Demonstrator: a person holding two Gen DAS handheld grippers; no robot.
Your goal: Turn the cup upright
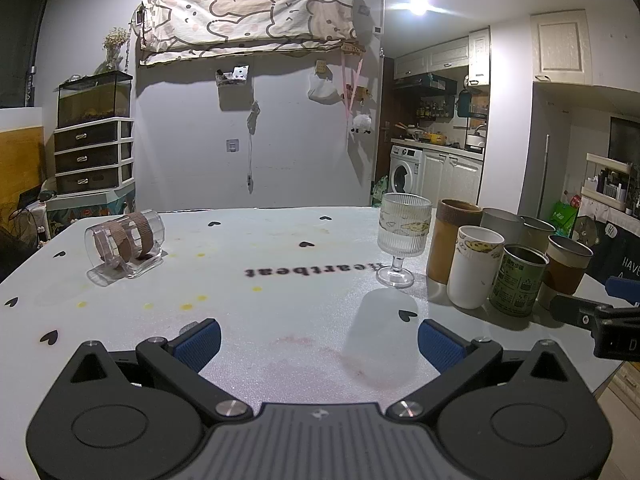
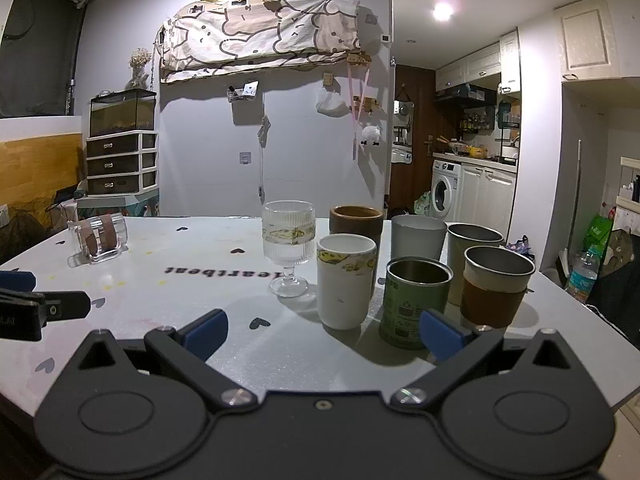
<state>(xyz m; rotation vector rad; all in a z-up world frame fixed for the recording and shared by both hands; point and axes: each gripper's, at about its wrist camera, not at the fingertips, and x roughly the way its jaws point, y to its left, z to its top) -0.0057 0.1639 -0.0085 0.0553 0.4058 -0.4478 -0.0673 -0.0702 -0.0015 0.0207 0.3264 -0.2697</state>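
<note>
A clear cup with two brown bands (image 1: 125,245) lies on its side at the far left of the white table (image 1: 280,320). It also shows in the right wrist view (image 2: 100,240). My left gripper (image 1: 319,343) is open and empty, low over the table's near edge, well short of the cup. My right gripper (image 2: 324,334) is open and empty, just in front of the group of upright cups. Its fingers (image 1: 580,314) reach into the left wrist view at the right edge.
Upright at the right stand a ribbed stemmed glass (image 1: 403,240), a white cup (image 1: 474,266), a green tin (image 1: 518,280), a brown-topped cup (image 1: 454,244) and several metal cups (image 2: 496,286). A wall, drawers and a kitchen lie beyond the table.
</note>
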